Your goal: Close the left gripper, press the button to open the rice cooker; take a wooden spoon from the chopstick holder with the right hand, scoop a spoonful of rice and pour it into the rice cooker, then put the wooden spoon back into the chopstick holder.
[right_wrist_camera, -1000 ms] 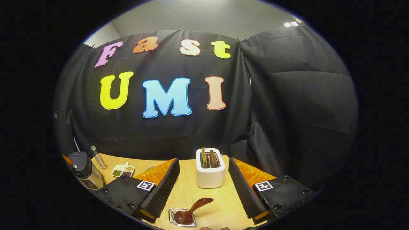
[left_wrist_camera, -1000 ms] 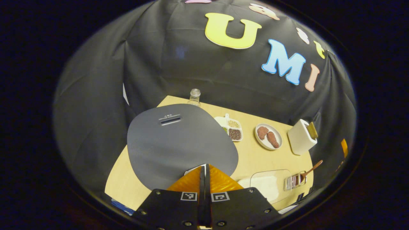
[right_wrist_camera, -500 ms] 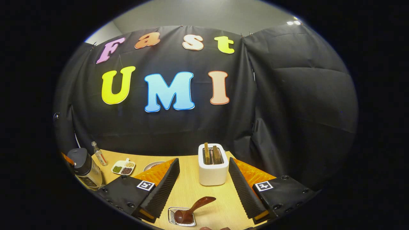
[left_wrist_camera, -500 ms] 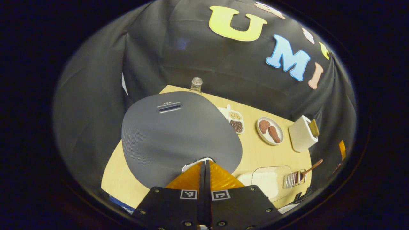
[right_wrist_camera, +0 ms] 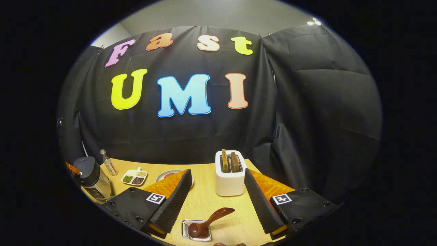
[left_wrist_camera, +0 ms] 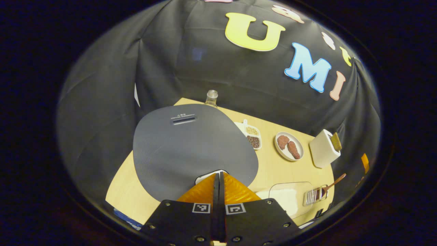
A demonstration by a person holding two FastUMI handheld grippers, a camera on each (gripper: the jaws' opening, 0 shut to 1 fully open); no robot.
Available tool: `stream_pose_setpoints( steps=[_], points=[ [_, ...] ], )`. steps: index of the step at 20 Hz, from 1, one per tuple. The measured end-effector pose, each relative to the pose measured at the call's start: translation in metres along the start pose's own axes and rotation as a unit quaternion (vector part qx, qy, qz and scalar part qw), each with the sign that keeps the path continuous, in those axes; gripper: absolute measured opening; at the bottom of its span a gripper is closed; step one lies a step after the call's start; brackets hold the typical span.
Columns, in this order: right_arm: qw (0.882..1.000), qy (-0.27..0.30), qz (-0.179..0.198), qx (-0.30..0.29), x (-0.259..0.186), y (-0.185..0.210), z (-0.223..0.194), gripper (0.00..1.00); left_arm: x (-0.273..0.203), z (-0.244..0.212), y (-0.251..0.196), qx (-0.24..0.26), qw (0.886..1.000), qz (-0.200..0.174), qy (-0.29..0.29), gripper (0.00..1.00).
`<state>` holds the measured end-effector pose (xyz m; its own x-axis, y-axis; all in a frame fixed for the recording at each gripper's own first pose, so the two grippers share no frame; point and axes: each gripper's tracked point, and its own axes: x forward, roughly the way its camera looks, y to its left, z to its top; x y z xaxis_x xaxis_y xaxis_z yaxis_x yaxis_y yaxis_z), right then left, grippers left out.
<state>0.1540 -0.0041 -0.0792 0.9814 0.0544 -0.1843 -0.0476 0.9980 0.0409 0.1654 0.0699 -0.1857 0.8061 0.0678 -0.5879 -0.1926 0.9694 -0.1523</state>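
Note:
The rice cooker's grey lid (left_wrist_camera: 191,147) is down, seen from above in the left gripper view. My left gripper (left_wrist_camera: 218,175) is shut, its tips resting at the pale button (left_wrist_camera: 206,176) on the lid's near edge. A wooden spoon (right_wrist_camera: 213,220) leans in the wire chopstick holder (right_wrist_camera: 195,232) just ahead of my right gripper (right_wrist_camera: 217,173), which stands open above the spoon with nothing between its fingers. A clear lidded box of rice (left_wrist_camera: 286,198) sits beside the holder (left_wrist_camera: 315,194). The rice cooker (right_wrist_camera: 92,177) stands far left in the right gripper view.
A white toaster (right_wrist_camera: 230,174) with two slices stands behind the spoon. A plate of brown food (left_wrist_camera: 288,146), a divided dish of grains (left_wrist_camera: 252,136) and a small glass bottle (left_wrist_camera: 211,98) line the back of the wooden table (left_wrist_camera: 273,167).
The left gripper stays shut at the button, shifting slightly; the lid has not lifted. The right gripper has eased forward, so the toaster and spoon sit a little higher in its view.

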Motion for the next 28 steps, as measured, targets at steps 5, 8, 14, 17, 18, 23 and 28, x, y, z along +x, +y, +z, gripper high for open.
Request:
stream_pose_setpoints(
  steps=[5,8,14,17,18,23,28],
  points=[
    [1.0,-0.002,0.002,0.004,-0.003,0.0,-0.001,0.98,-0.043,0.067,-0.003,0.026,0.989,0.029,-0.143,0.02],
    [1.0,0.0,0.0,0.006,-0.005,-0.001,0.0,0.98,-0.098,0.128,-0.003,0.056,0.963,0.071,-0.254,0.02],
    [1.0,-0.001,-0.021,0.011,-0.014,-0.01,0.001,0.98,-0.159,0.15,-0.022,0.089,0.943,0.058,-0.317,0.31],
    [0.999,0.016,-0.034,0.029,-0.022,-0.014,-0.006,0.97,-0.168,0.135,-0.015,0.11,0.942,0.072,-0.309,0.92],
    [0.998,0.026,-0.037,0.038,-0.024,-0.016,-0.009,0.97,-0.171,0.124,-0.015,0.114,0.943,0.069,-0.304,0.92],
    [0.991,0.088,-0.031,0.091,-0.022,-0.014,-0.045,0.97,-0.171,0.088,-0.007,0.123,0.95,0.065,-0.278,0.92],
    [0.972,0.169,-0.016,0.161,-0.003,0.0,-0.1,0.98,-0.17,0.055,0.002,0.093,0.964,0.062,-0.24,0.92]
  ],
)
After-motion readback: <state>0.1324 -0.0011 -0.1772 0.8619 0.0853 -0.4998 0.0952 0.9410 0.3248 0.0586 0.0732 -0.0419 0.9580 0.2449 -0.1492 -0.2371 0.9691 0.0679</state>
